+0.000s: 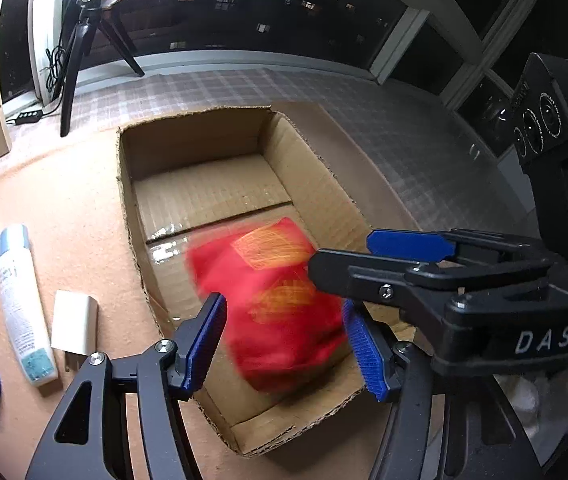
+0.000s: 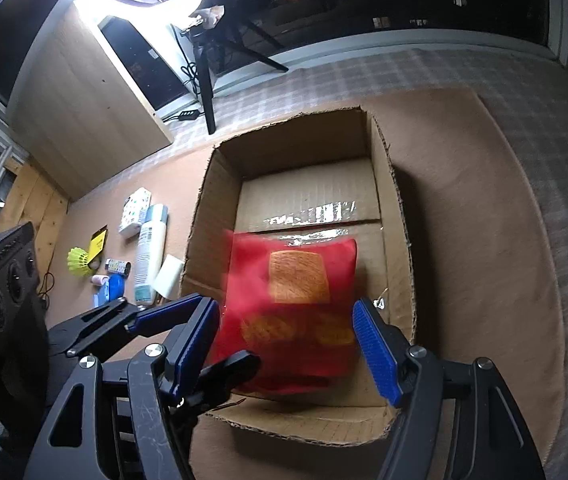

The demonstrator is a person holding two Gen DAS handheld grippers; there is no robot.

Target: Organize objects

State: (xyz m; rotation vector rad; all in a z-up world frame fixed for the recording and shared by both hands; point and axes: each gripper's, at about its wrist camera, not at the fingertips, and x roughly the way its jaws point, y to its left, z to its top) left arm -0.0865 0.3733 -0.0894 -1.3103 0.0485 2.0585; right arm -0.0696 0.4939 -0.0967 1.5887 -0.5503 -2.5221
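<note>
My left tongs (image 1: 284, 344) and right tongs (image 2: 285, 346) both tilt steeply down over the open cardboard box (image 2: 200, 216) at frame centre, jaws released and clear of the blurred red packet (image 2: 291, 300) lying inside the box's near end, between my pads.

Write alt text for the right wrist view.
A blurred red packet sits in an open cardboard box, between the right gripper's spread blue pads, which do not press it. Small toiletries lie left of the box.
</note>
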